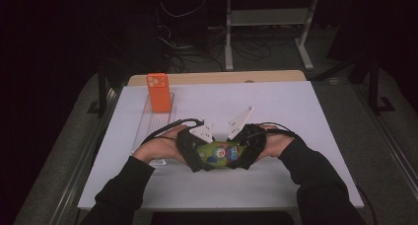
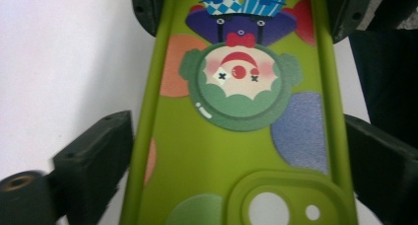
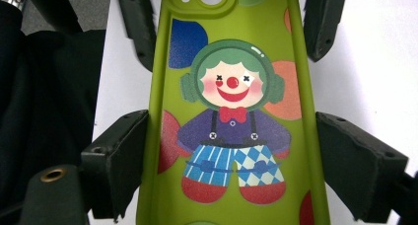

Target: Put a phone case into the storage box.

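Green silicone is what both grippers are occupied with: a phone case (image 1: 220,153) printed with a clown is held just above the white table (image 1: 276,106) between the left gripper (image 1: 197,156) and the right gripper (image 1: 245,153), near the table's front edge. The step in hand is judged to be a two-handed grasp of the case by its ends, perhaps before a phone is fitted. In the right gripper view the case (image 3: 231,111) runs up between the jaws, its long rims touched by both pads, so it is taken as gripped across its width at the clown's legs. In the left gripper view the case (image 2: 236,111) lies likewise between the jaws at its camera-hole end; the right pad meets the rim, while the left pad stands against or just off the other rim, and a full clamp cannot be confirmed. An orange phone (image 1: 158,92) stands well apart on a clear stand (image 1: 155,119) at the back left. Next, a firm, even hold at both ends is called for, so that the soft case is not bowed or dropped.
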Motion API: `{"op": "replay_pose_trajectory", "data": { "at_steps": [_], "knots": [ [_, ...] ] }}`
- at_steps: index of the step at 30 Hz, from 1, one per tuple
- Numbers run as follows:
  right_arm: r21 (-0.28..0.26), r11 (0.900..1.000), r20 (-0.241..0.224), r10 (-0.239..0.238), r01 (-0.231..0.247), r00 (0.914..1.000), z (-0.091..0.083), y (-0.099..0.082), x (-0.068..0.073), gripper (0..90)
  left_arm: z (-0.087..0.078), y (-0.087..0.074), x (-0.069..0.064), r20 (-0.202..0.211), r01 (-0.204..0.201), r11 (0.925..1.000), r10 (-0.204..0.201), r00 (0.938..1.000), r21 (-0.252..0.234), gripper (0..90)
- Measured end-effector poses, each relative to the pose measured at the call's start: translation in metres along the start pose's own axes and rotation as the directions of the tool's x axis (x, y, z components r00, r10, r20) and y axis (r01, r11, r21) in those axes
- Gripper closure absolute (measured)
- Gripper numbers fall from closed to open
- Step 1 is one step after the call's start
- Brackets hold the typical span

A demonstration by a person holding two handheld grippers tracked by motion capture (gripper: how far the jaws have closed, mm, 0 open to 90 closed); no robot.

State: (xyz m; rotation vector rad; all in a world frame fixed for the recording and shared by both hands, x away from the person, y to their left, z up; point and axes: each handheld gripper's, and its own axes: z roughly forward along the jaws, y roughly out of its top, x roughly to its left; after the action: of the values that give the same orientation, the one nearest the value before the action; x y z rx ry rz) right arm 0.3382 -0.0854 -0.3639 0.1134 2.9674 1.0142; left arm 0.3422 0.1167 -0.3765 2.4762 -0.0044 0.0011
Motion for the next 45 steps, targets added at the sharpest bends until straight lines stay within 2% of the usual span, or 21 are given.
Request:
{"op": "replay_pose_trajectory", "data": {
  "at_steps": [6, 17, 20, 23, 24, 25, 26, 28, 30, 33, 34, 37, 39, 40, 41, 42, 43, 44, 45],
  "knots": [
    [0.004, 1.0, 0.003, 0.005, -0.005, 1.0, 0.001, -0.001, -0.001, 15.3, 0.001, 0.0, -0.001, 0.003, -0.007, 1.0, 0.007, 1.0, 0.0, 12.4],
    [-0.007, 1.0, -0.005, 0.002, -0.002, 1.0, 0.006, -0.003, -0.002, 14.5, 0.001, -0.002, 0.001, 0.034, -0.001, 0.9997, 0.0, 0.9994, 0.023, 15.4],
    [-0.012, 0.9996, -0.023, 0.024, -0.025, 0.9994, 0.006, -0.005, -0.002, 12.0, 0.0, -0.001, 0.0, 0.024, 0.01, 0.9995, -0.01, 0.9997, 0.031, 15.6],
    [-0.012, 0.999, 0.0, 0.043, -0.043, 0.9991, 0.004, -0.008, -0.005, 8.1, -0.003, -0.003, 0.001, 0.008, 0.028, 0.9984, -0.028, 0.9996, 0.048, 15.7],
    [-0.012, 0.9972, -0.007, 0.073, -0.073, 0.9973, 0.003, -0.01, -0.004, 7.5, -0.005, -0.004, 0.003, 0.002, 0.015, 0.9974, -0.015, 0.9999, 0.07, 15.6],
    [-0.011, 0.9946, 0.0, 0.103, -0.103, 0.9947, 0.0, -0.012, -0.004, 7.5, -0.004, -0.005, 0.001, -0.004, 0.059, 0.9978, -0.059, 0.9983, 0.032, 15.6],
    [-0.018, 0.994, 0.004, 0.108, -0.108, 0.9942, -0.001, -0.013, -0.005, 7.0, -0.005, -0.005, 0.003, -0.004, 0.063, 0.9973, -0.062, 0.998, 0.039, 15.6],
    [-0.028, 0.9918, 0.023, 0.126, -0.125, 0.9918, -0.005, -0.016, -0.007, 5.8, -0.005, -0.007, 0.003, -0.026, 0.095, 0.9951, -0.095, 0.9952, 0.025, 15.6],
    [-0.053, 0.9918, 0.062, 0.119, -0.116, 0.9909, -0.008, -0.02, -0.01, 4.6, -0.005, -0.009, 0.005, -0.05, 0.118, 0.9927, -0.117, 0.9918, 0.023, 15.6],
    [-0.078, 0.986, 0.106, 0.155, -0.147, 0.9823, -0.014, -0.026, -0.012, 3.8, -0.005, -0.011, 0.006, -0.074, 0.152, 0.988, -0.15, 0.986, 0.026, 15.6],
    [-0.082, 0.9822, 0.121, 0.178, -0.169, 0.9766, -0.016, -0.028, -0.012, 3.6, -0.005, -0.012, 0.006, -0.079, 0.152, 0.988, -0.15, 0.9856, 0.026, 15.6],
    [-0.119, 0.9682, 0.157, 0.237, -0.22, 0.9586, -0.021, -0.034, -0.015, 3.1, -0.004, -0.012, 0.006, -0.11, 0.174, 0.9842, -0.17, 0.9793, 0.032, 15.6],
    [-0.146, 0.951, 0.175, 0.296, -0.272, 0.9391, -0.023, -0.039, -0.015, 2.6, -0.003, -0.012, 0.006, -0.131, 0.203, 0.978, -0.196, 0.9718, 0.046, 15.6],
    [-0.163, 0.9339, 0.169, 0.344, -0.319, 0.9235, -0.025, -0.041, -0.014, 2.5, -0.002, -0.011, 0.006, -0.142, 0.21, 0.9766, -0.202, 0.9691, 0.046, 15.6],
    [-0.167, 0.9273, 0.173, 0.362, -0.335, 0.9159, -0.025, -0.043, -0.014, 2.0, -0.001, -0.011, 0.006, -0.153, 0.232, 0.9716, -0.223, 0.9629, 0.046, 15.6],
    [-0.178, 0.9159, 0.174, 0.389, -0.359, 0.9046, -0.025, -0.044, -0.014, 1.8, -0.001, -0.011, 0.007, -0.166, 0.246, 0.9679, -0.234, 0.9579, 0.052, 15.6],
    [-0.188, 0.9056, 0.179, 0.412, -0.38, 0.8933, -0.025, -0.046, -0.013, 1.5, 0.0, -0.011, 0.008, -0.185, 0.263, 0.964, -0.251, 0.9501, 0.041, 15.6],
    [-0.196, 0.9007, 0.188, 0.422, -0.387, 0.8868, -0.025, -0.049, -0.014, 1.1, -0.001, -0.011, 0.01, -0.195, 0.278, 0.9595, -0.264, 0.9446, 0.047, 15.6],
    [-0.205, 0.8927, 0.196, 0.439, -0.401, 0.8766, -0.025, -0.051, -0.013, 1.1, -0.001, -0.011, 0.011, -0.205, 0.289, 0.9558, -0.273, 0.9399, 0.053, 15.6]
  ]
}}
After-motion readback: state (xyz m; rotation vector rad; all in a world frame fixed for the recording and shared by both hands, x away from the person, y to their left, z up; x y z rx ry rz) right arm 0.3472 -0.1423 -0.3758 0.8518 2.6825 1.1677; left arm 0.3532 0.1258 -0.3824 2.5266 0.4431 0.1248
